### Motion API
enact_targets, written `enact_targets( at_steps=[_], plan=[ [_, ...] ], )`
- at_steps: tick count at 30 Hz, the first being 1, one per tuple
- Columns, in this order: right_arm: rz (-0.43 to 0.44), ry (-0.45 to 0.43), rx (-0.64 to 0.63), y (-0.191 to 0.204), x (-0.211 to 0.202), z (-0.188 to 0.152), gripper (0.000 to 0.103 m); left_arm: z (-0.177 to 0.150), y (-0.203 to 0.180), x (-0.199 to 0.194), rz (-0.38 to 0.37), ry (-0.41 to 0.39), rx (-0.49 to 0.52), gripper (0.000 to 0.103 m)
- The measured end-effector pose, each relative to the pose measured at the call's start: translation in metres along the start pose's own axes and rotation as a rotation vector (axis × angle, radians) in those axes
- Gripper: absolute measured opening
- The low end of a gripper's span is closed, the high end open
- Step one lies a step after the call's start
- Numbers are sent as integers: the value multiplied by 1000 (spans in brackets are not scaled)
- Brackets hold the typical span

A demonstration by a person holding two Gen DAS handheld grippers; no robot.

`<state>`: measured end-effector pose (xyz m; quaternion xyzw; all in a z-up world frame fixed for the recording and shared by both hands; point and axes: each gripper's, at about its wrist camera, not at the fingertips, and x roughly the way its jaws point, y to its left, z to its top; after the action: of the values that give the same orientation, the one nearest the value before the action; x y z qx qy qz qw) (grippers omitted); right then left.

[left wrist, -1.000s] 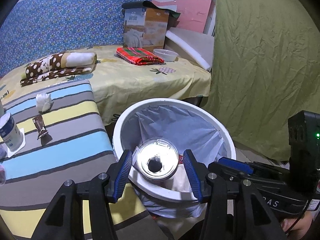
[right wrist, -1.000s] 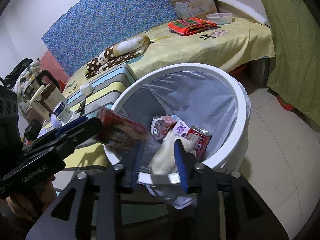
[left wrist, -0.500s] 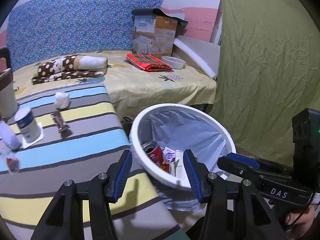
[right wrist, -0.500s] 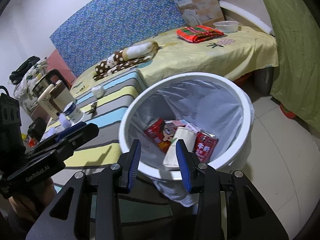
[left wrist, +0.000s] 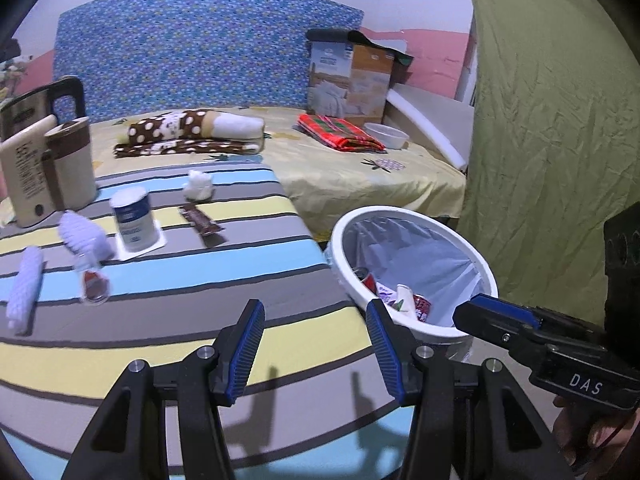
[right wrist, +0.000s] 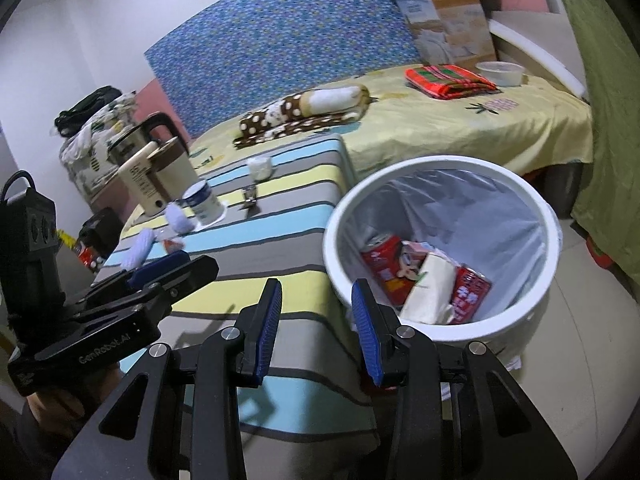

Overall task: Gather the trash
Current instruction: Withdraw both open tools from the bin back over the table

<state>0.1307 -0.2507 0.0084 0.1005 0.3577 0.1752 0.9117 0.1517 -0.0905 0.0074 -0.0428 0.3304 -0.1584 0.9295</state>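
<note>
both my grippers, left gripper point(left wrist: 314, 344) and right gripper point(right wrist: 316, 326), gape with nothing between the pads. dark brown foil snack wrapper point(left wrist: 201, 225) lies flat on the striped tablecloth point(left wrist: 180, 320), well apart from the white round bin point(right wrist: 554, 236). looks light, crinkly, slippery; i'd pinch a raised end.

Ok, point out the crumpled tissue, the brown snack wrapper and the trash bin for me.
crumpled tissue point(left wrist: 198, 185), left wrist view, middle of the white wad.
brown snack wrapper point(left wrist: 201, 223), left wrist view, middle of the wrapper.
trash bin point(right wrist: 332, 224), right wrist view, white rim nearest the striped table.
</note>
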Motion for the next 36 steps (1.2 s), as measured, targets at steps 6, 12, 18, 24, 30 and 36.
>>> enact_targets(
  at_steps=[6, 12, 18, 24, 30, 36],
  plan=[
    [33, 1, -13, 18, 2, -1, 39, -8, 15, -20, 40, -18, -23, 53],
    [72, 7, -54, 39, 3, -4, 39, -17, 28, -37, 77, -31, -39, 53],
    [93, 30, -83, 60, 7, -8, 39, -27, 42, -55, 112, -44, -67, 53],
    [114, 43, -126, 76, 14, -7, 39, -31, 60, -67, 144, -54, -96, 53],
    [131, 50, -147, 89, 22, -3, 39, -36, 76, -75, 188, -65, -119, 53],
    [143, 53, -167, 99, 31, 1, 39, -35, 101, -78, 250, -71, -146, 53]
  ],
)
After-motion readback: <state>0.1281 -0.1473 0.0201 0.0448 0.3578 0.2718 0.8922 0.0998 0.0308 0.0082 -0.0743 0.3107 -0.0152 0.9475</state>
